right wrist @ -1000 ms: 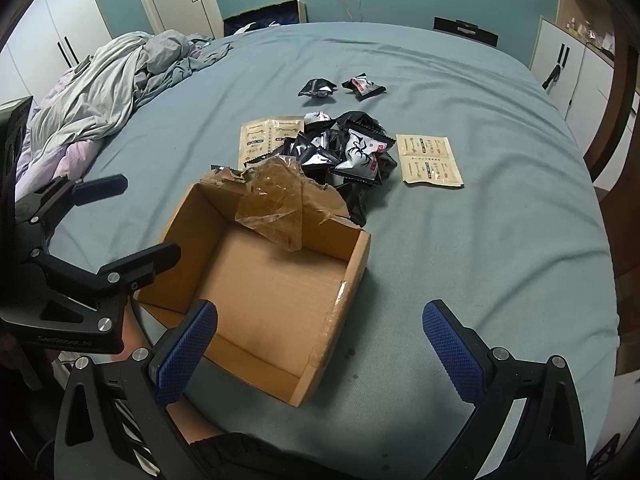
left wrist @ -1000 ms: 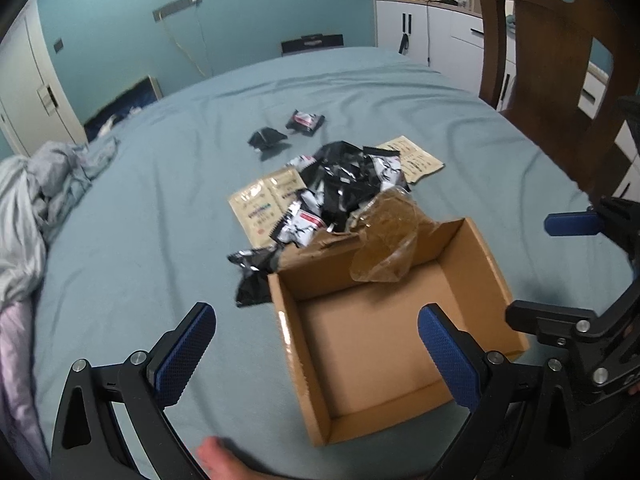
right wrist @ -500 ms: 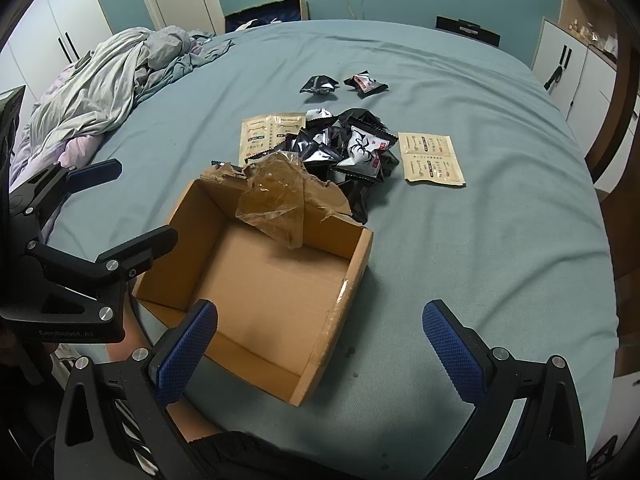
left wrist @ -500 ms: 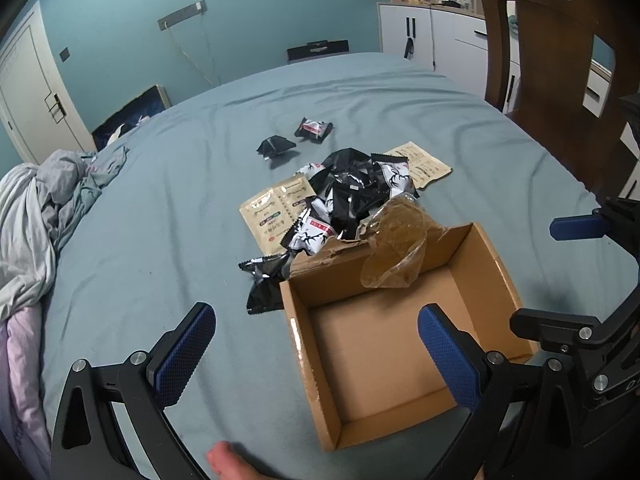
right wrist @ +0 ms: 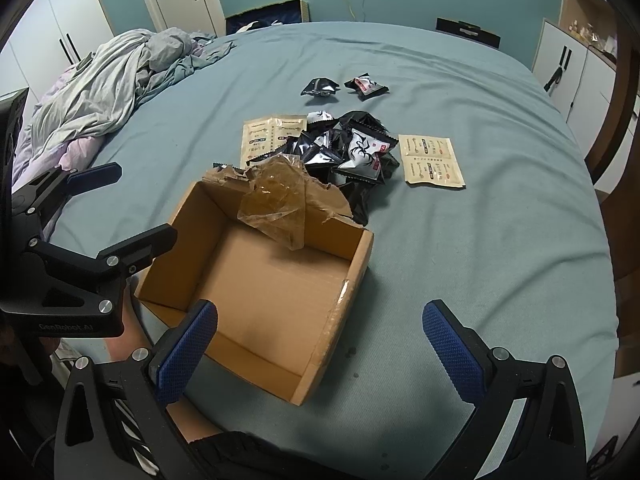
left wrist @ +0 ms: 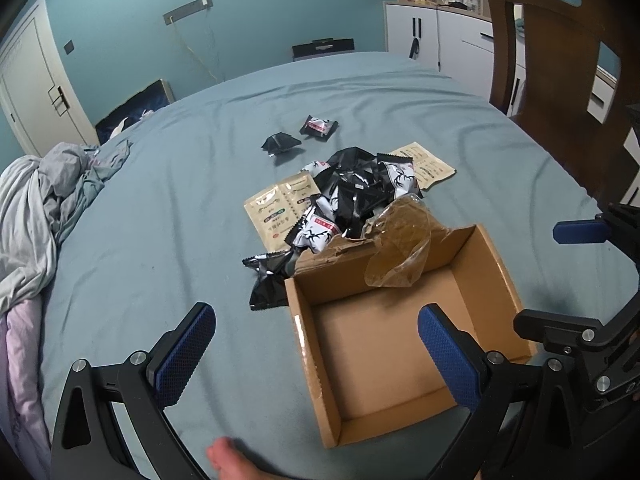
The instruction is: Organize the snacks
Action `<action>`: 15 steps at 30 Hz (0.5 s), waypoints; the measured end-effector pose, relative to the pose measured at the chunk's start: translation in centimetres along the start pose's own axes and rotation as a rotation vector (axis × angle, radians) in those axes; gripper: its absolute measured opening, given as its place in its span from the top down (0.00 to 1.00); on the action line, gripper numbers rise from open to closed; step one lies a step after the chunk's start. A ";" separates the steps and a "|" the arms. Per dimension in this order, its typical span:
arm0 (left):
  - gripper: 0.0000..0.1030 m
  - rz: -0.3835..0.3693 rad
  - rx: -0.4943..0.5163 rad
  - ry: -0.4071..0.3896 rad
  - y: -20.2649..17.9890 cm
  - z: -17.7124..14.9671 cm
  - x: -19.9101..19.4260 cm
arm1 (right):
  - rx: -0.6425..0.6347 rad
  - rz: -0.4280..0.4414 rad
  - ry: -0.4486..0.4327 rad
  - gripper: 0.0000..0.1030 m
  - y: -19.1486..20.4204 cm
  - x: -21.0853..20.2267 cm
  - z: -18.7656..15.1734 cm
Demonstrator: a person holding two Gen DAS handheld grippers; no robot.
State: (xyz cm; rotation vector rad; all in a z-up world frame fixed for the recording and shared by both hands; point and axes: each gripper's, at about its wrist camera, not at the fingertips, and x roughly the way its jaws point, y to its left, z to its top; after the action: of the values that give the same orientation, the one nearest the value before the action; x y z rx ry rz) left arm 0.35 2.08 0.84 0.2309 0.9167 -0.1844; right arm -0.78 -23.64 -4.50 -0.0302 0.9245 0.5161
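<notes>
An empty open cardboard box (left wrist: 496, 276) (right wrist: 188, 216) sits on the blue bed, crumpled brown tape (left wrist: 404, 248) (right wrist: 280, 200) hanging over its far wall. Behind it lies a pile of black-and-white snack packets (left wrist: 352, 196) (right wrist: 352, 148) with beige sachets (left wrist: 280, 208) (right wrist: 434, 156) beside it. Two more packets (left wrist: 318, 126) (right wrist: 368, 86) lie further back. My left gripper (left wrist: 312, 352) is open and empty over the box's near left corner. My right gripper (right wrist: 320, 352) is open and empty over the box's near right side. Each gripper shows in the other's view.
Rumpled grey bedding (left wrist: 36, 208) (right wrist: 112, 88) lies at the bed's left. A wooden chair (left wrist: 560, 64) stands at the right, white cabinets (left wrist: 436, 48) behind it. A bare foot (left wrist: 228, 460) shows at the near edge.
Both views have shifted slightly; the left gripper has risen and tilted a little. Both grippers stay open, and the box and snacks have not moved.
</notes>
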 end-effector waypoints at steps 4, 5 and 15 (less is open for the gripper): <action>0.00 -0.007 -0.006 0.005 0.1 0.0 0.0 | 0.011 0.011 0.002 0.00 -0.3 -0.1 0.1; 0.00 -0.011 -0.008 0.007 0.1 0.0 0.0 | 0.018 0.016 0.003 0.00 -0.4 -0.1 0.2; 0.00 -0.007 -0.024 0.016 0.4 0.2 0.3 | 0.066 0.034 -0.017 0.00 -2.4 -0.4 1.8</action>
State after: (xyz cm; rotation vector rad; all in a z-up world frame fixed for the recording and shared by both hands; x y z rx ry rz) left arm 0.78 2.40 0.69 0.2066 0.9350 -0.1783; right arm 1.44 -25.47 -3.51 0.0497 0.9261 0.5162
